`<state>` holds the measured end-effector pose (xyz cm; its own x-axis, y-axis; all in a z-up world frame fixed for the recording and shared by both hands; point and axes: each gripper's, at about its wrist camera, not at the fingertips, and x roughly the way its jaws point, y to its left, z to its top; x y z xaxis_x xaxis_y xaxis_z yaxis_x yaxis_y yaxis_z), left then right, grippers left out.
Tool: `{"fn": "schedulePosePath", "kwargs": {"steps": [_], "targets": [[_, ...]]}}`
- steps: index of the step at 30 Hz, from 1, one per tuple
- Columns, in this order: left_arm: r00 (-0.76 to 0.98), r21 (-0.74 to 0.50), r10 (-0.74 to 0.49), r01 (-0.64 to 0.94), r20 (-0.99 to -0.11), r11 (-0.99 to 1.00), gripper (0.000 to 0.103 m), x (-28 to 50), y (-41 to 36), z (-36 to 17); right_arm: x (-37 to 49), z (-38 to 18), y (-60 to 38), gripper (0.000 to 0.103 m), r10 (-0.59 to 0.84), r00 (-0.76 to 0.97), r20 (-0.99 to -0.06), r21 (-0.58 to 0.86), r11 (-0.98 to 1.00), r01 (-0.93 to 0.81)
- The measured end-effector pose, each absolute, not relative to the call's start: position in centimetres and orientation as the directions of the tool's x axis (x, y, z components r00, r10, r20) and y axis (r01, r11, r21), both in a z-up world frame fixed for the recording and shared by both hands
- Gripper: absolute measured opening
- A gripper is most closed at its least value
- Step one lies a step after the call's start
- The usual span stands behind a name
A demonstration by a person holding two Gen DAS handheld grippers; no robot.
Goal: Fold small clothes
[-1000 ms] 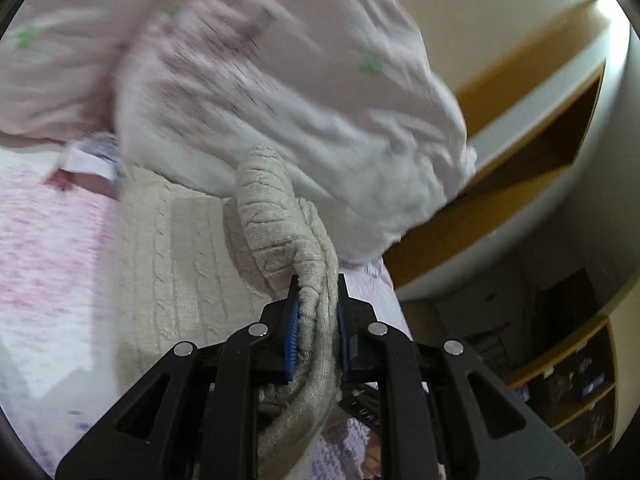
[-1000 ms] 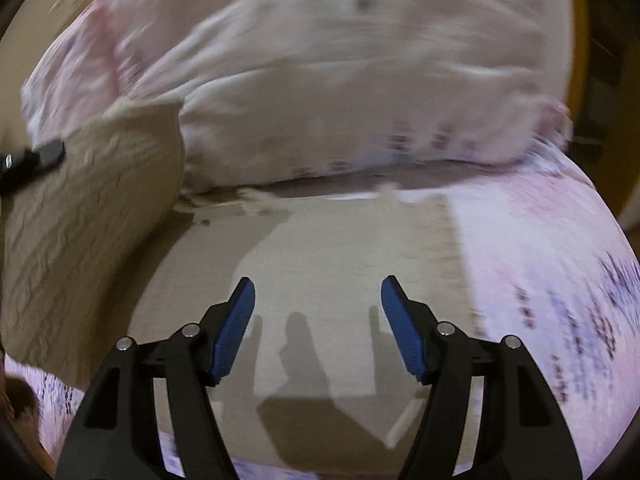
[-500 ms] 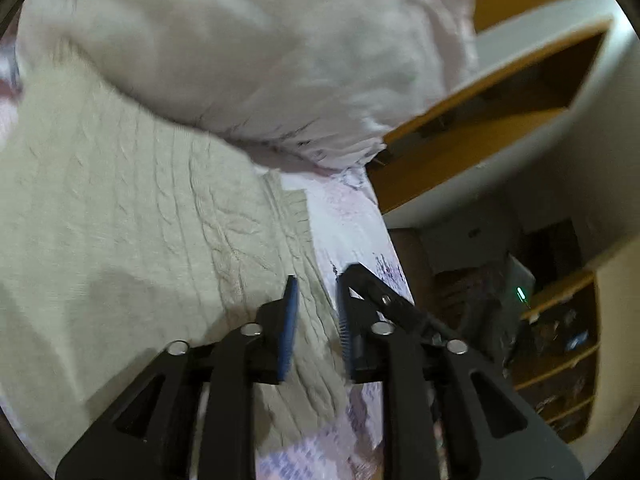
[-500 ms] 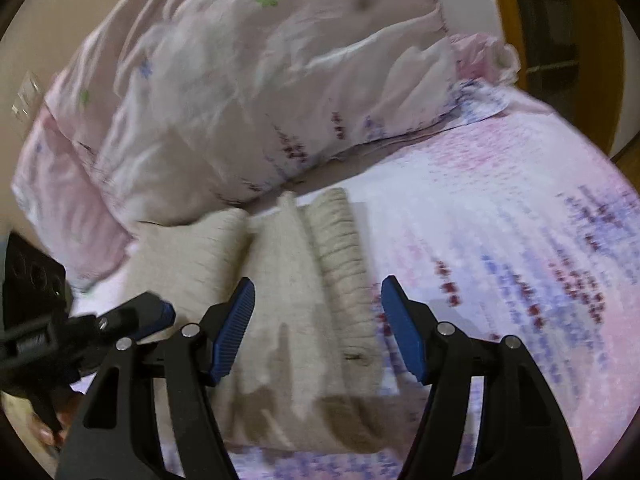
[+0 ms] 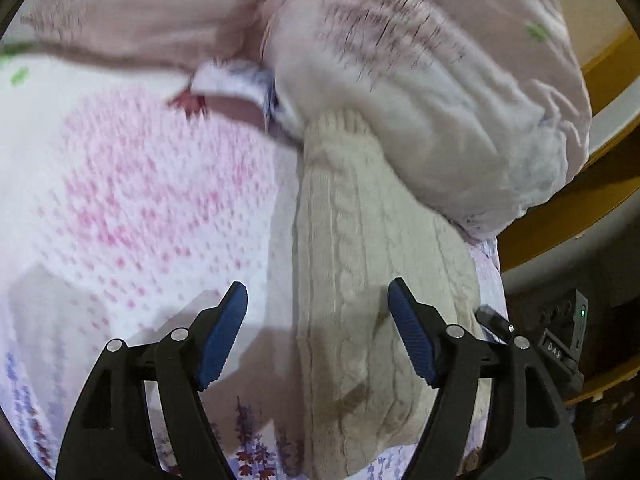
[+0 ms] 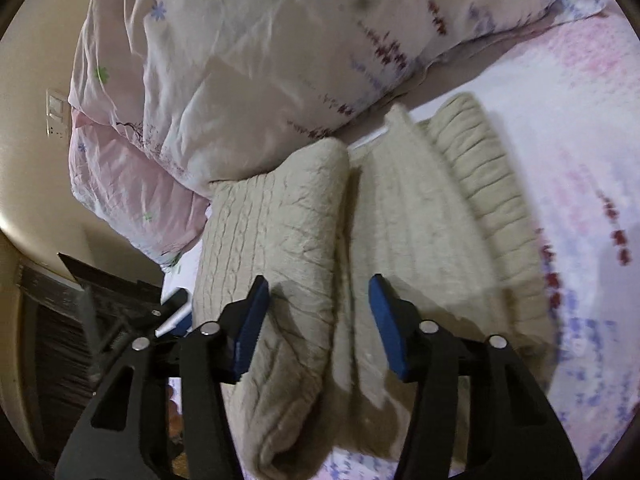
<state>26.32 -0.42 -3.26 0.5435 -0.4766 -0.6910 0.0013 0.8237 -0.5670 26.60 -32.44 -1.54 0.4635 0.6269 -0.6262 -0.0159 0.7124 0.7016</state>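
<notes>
1. Left gripper (image 5: 318, 334): my jaws have just been opening and now stand wide, pads pressing on nothing. The cream sweater (image 5: 376, 280) lies under and between them, let go.
2. Right gripper (image 6: 318, 320): jaws have just been closing in, still apart. The near folded roll of the sweater (image 6: 280, 248) sits in the gap; I see no pad pressing on it, so not gripped.
3. Sweater itself: flat on the floral bedsheet (image 5: 140, 200), folded lengthwise into parallel ridges, ribbed hem (image 6: 484, 184) on the far side from the left roll. Its top end butts against the duvet (image 6: 260, 60).
4. Bed edge is just left of the sweater in the right view; dark furniture (image 6: 52, 320) beyond it.
5. Risks, my read:
   - Thick knit may spring open now that left has released it.
   - Right could close on only the top layer, dragging the fold apart.
   - Sweater near the bed edge: a sideways tug could slide it off.
   - Duvet overlapping the top end may snag the next fold.
</notes>
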Motion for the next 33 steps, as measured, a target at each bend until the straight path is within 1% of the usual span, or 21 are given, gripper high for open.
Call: {"fn": "schedulePosePath", "kwargs": {"steps": [1, 2, 3, 7, 9, 10, 14, 19, 24, 27, 30, 33], "targets": [[0.54, -0.573, -0.485, 0.005, -0.688, 0.819, 0.073, 26.4, -0.6, -3.5, 26.9, -1.7, -32.2, 0.049, 0.629, 0.457, -0.629, 0.702, 0.712, -0.015], [0.537, -0.579, -0.494, 0.012, -0.684, 0.815, 0.073, 26.5, -0.9, -3.7, 27.1, -1.9, -32.1, 0.044, 0.632, 0.453, -0.629, 0.703, 0.711, -0.015], [0.532, -0.586, -0.504, 0.018, -0.681, 0.81, 0.073, 26.7, -1.1, -3.8, 27.2, -2.0, -31.9, 0.043, 0.64, 0.447, -0.625, 0.709, 0.705, -0.017], [0.506, -0.612, -0.538, 0.026, -0.674, 0.79, 0.074, 27.3, -2.5, -4.4, 27.9, -2.5, -31.5, 0.042, 0.664, 0.436, -0.608, 0.735, 0.678, -0.008], [0.486, -0.625, -0.557, 0.027, -0.674, 0.78, 0.075, 27.4, -2.9, -5.0, 28.3, -2.9, -31.2, 0.033, 0.665, 0.437, -0.606, 0.74, 0.673, 0.004], [0.48, -0.628, -0.561, 0.028, -0.674, 0.778, 0.075, 27.5, -3.4, -5.2, 28.4, -3.0, -31.1, 0.022, 0.655, 0.44, -0.615, 0.732, 0.681, 0.01], [0.474, -0.631, -0.566, 0.028, -0.674, 0.775, 0.078, 27.0, -3.8, -4.8, 27.6, -1.0, -31.0, 0.015, 0.595, 0.511, -0.62, 0.675, 0.736, -0.037], [0.47, -0.639, -0.58, 0.043, -0.666, 0.768, 0.078, 26.1, -3.0, -4.3, 26.1, 2.8, -31.8, 0.015, 0.492, 0.621, -0.61, 0.574, 0.815, -0.081], [0.459, -0.632, -0.591, 0.08, -0.663, 0.771, 0.078, 25.6, -3.9, -3.8, 24.9, 4.5, -33.2, 0.015, 0.339, 0.686, -0.643, 0.434, 0.9, -0.038], [0.445, -0.622, -0.596, 0.106, -0.668, 0.776, 0.078, 25.4, -5.2, -3.7, 24.1, 4.6, -34.2, 0.014, 0.239, 0.71, -0.662, 0.346, 0.938, 0.007], [0.434, -0.594, -0.586, 0.136, -0.684, 0.793, 0.078, 25.1, -6.6, -3.7, 23.9, 3.6, -35.3, 0.014, 0.128, 0.687, -0.715, 0.252, 0.964, 0.083], [0.414, -0.584, -0.59, 0.156, -0.693, 0.796, 0.078, 24.6, -8.2, -3.9, 23.8, 2.5, -35.9, 0.014, 0.108, 0.666, -0.738, 0.244, 0.963, 0.113]]}}
